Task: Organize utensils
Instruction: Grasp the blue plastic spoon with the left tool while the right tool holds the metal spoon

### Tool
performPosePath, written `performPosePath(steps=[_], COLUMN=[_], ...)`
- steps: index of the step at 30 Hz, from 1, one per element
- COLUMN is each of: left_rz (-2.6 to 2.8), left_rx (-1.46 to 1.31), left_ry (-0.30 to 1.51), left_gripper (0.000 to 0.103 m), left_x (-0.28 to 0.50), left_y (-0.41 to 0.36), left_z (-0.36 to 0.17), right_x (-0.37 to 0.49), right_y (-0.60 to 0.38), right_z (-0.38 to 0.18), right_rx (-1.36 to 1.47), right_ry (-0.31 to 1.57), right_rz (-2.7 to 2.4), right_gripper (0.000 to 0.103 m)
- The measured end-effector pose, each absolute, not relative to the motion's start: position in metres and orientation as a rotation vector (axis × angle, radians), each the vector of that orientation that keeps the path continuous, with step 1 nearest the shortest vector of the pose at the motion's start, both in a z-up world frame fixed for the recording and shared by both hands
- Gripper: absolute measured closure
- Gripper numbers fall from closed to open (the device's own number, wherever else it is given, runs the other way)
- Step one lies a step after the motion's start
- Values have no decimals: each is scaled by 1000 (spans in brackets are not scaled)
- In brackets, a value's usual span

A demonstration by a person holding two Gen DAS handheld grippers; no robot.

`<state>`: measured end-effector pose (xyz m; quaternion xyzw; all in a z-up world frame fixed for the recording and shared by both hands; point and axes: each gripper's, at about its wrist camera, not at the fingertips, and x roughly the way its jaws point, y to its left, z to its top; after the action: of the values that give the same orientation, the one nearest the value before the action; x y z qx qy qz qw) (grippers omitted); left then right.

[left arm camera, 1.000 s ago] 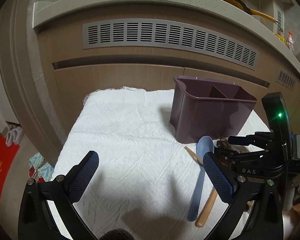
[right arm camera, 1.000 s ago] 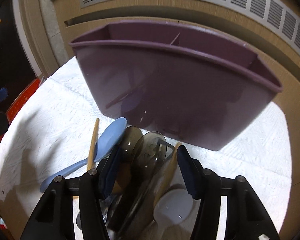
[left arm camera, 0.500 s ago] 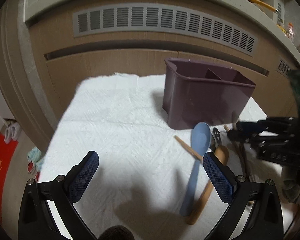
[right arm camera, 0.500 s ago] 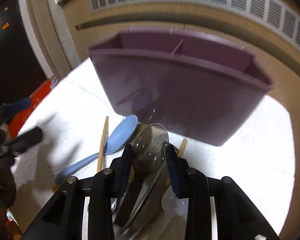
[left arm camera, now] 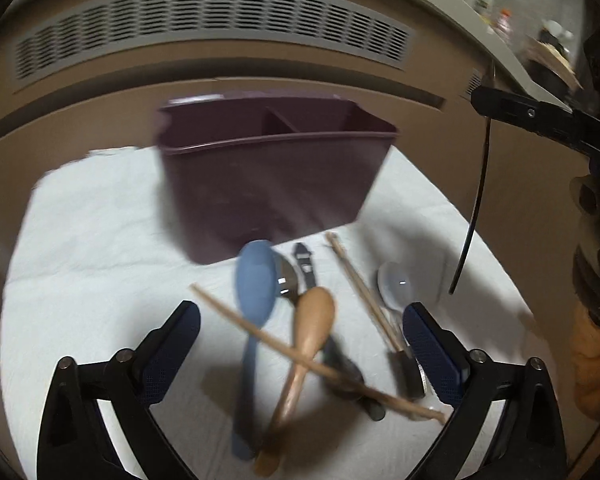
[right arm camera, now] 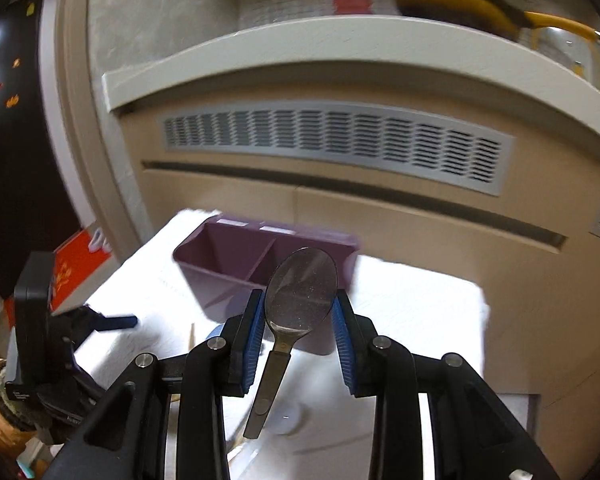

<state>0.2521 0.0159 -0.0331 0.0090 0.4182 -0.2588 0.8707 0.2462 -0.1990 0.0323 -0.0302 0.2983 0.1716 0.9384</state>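
Note:
My right gripper (right arm camera: 298, 312) is shut on the bowl of a dark translucent spoon (right arm camera: 300, 292), held raised in front of the purple divided utensil holder (right arm camera: 236, 256); the handle hangs down. In the left wrist view the spoon's handle (left arm camera: 474, 208) shows edge-on at the right. My left gripper (left arm camera: 300, 344) is open above a pile of utensils in front of the holder (left arm camera: 268, 176): a blue spoon (left arm camera: 254, 288), a wooden spoon (left arm camera: 310, 328), wooden chopsticks (left arm camera: 364, 300), a metal spoon (left arm camera: 286, 280) and a white spoon (left arm camera: 394, 286).
A white towel (left arm camera: 92, 232) covers the table. Beige cabinet fronts with a grey vent grille (right arm camera: 340, 140) stand close behind. A counter (right arm camera: 340, 36) above carries a pan with a yellow handle (right arm camera: 480, 8). The left gripper's body (right arm camera: 40, 320) shows in the right wrist view.
My right gripper closed on the dark spoon and lifted it up off the pile. My left gripper moved right, over the utensils.

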Motion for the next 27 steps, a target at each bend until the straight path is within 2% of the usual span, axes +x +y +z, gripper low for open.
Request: performPosePath(steps=[2,4,6,12,16,24,26,27], left_rz=[-536,-528,-516,-495,-489,-487,-470,-464], left_rx=[42,60,75,103,121,117,109,94], left_ry=[882,906,950,991,1034,1053,1042,1035], left_gripper=[8,25,35,36,49,49,54,60], left_x=[265,278,291,309,318,324,323,322], left_y=[11,8,5,-1,-3,-5,-5,-5], left_z=[-35,-40,-47,-62,-77,-81,-80,-80], right_x=[240,231,226,229,231,229,228,227], right_y=[-202,-211,-219,-225,-218,-197,-193,-191], right_z=[27,22,18,2,-5,-15,-16,-17], right_rx=[-53,-55,-48,-28,-47,-103,-100,-99], right_ry=[615,627,643,678,687,689,692,693], right_rz=[347,354,359,362,367,397,405,406], right_gripper=[72,72,72,72,72,72,72,72])
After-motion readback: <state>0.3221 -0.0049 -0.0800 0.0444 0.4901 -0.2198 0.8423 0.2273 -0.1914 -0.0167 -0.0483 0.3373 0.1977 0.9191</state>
